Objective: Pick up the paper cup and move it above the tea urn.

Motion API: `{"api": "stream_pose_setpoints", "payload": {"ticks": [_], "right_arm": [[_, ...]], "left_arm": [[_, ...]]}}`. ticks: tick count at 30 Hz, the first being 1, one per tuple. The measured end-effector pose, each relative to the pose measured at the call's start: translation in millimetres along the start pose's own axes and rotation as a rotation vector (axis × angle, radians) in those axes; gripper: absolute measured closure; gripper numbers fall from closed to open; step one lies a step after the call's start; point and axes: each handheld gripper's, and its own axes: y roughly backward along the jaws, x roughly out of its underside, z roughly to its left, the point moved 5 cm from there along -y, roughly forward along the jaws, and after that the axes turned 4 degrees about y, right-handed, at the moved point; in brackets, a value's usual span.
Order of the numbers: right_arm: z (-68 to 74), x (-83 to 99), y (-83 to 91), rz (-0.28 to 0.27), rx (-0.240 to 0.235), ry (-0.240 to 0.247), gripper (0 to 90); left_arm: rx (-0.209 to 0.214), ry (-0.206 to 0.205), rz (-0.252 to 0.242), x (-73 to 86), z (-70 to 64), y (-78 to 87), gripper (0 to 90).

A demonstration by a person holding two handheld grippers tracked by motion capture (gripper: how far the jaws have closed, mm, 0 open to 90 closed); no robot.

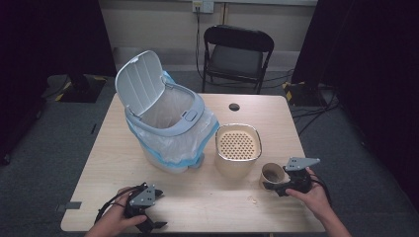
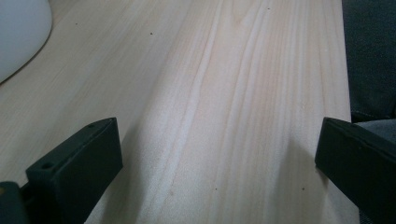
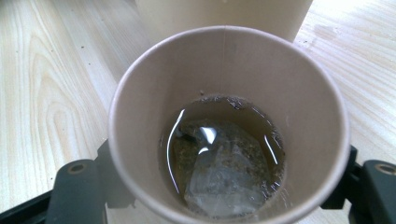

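A brown paper cup (image 1: 273, 174) stands on the table's right side, just right of a beige container. My right gripper (image 1: 274, 181) is shut on it, one jaw on each side of the cup (image 3: 224, 74). Inside lie a wet tea bag (image 3: 224, 182) and a little brownish liquid. My left gripper (image 1: 155, 210) rests near the table's front left edge. In the left gripper view that gripper (image 2: 219, 158) is open, with bare wood between its jaws.
A white bin (image 1: 168, 128) with its lid up and a blue-edged bag liner stands centre-left; its base (image 2: 18, 32) is near the left gripper. The beige container (image 1: 237, 148) has a perforated strainer top. A black folding chair (image 1: 237, 49) stands behind the table (image 1: 207, 202).
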Motion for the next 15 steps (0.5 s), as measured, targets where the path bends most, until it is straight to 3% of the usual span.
{"api": "stream_pose_setpoints", "payload": {"ticks": [15], "right_arm": [[-16.9,-14.5,16.8,0.012,0.048,-0.007,27.2]], "left_arm": [[-0.001,-0.001,0.004,0.0,0.1,0.3,0.0]]}}
